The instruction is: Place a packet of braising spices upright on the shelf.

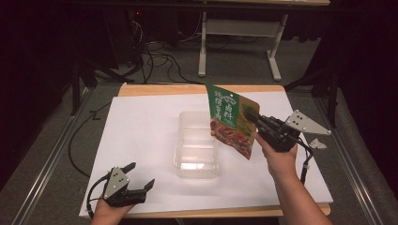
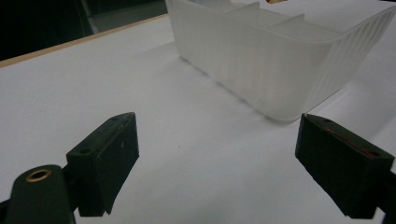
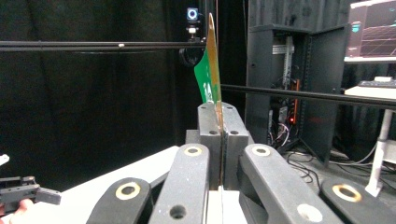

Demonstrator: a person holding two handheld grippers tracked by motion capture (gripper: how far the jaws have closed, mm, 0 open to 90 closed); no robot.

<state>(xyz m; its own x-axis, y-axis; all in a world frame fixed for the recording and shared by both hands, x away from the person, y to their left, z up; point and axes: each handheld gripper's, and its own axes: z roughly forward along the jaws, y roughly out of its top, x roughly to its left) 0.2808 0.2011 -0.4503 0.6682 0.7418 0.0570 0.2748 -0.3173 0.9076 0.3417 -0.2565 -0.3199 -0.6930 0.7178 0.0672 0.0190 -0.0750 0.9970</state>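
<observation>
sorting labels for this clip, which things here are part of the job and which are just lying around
In the job:
- snack pouch, clamped in the right gripper
- clear plastic tray

Lying about:
- crumpled white scrap at the table's right edge
- left gripper, open and idle

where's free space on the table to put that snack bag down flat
Bare white table lies left of the clear tray, up to the open left gripper, and along the far edge behind the tray. Crowded: right of the tray, where the right gripper holds the snack bag.
</observation>
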